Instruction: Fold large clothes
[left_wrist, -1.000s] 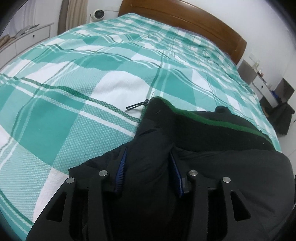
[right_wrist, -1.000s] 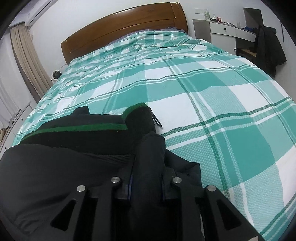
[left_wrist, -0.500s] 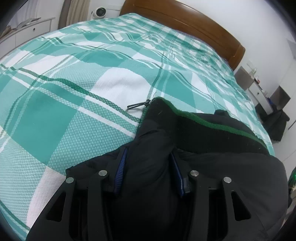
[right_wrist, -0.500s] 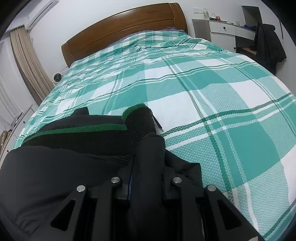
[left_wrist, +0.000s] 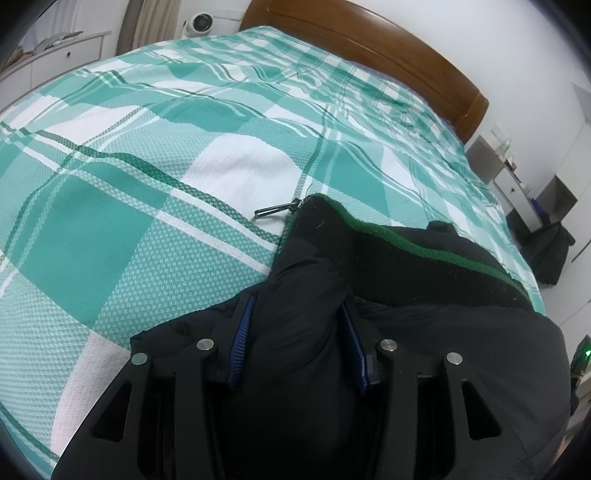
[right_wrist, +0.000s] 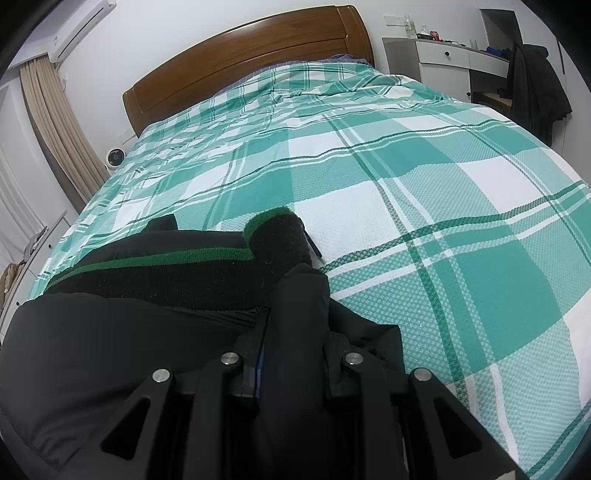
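A black padded jacket (left_wrist: 424, 332) with a knit collar edged in green (left_wrist: 424, 254) lies on the green-and-white plaid bedspread (left_wrist: 129, 229). My left gripper (left_wrist: 299, 325) is shut on a bunched fold of the jacket near the collar, blue pads (left_wrist: 242, 332) pressing the fabric. A metal zipper pull (left_wrist: 275, 209) lies on the bedspread beside the collar tip. In the right wrist view my right gripper (right_wrist: 295, 332) is shut on another fold of the jacket (right_wrist: 110, 350), just behind the rolled collar end (right_wrist: 280, 236).
The wooden headboard (right_wrist: 243, 62) stands at the far end of the bed. A white desk with a dark coat over a chair (right_wrist: 532, 81) is at the right. Curtains (right_wrist: 55, 122) and a small white fan (right_wrist: 115, 158) are at the left.
Both grippers keep their hold on the jacket. The views have shifted slightly, as the grippers moved a little over the bed with the fabric.
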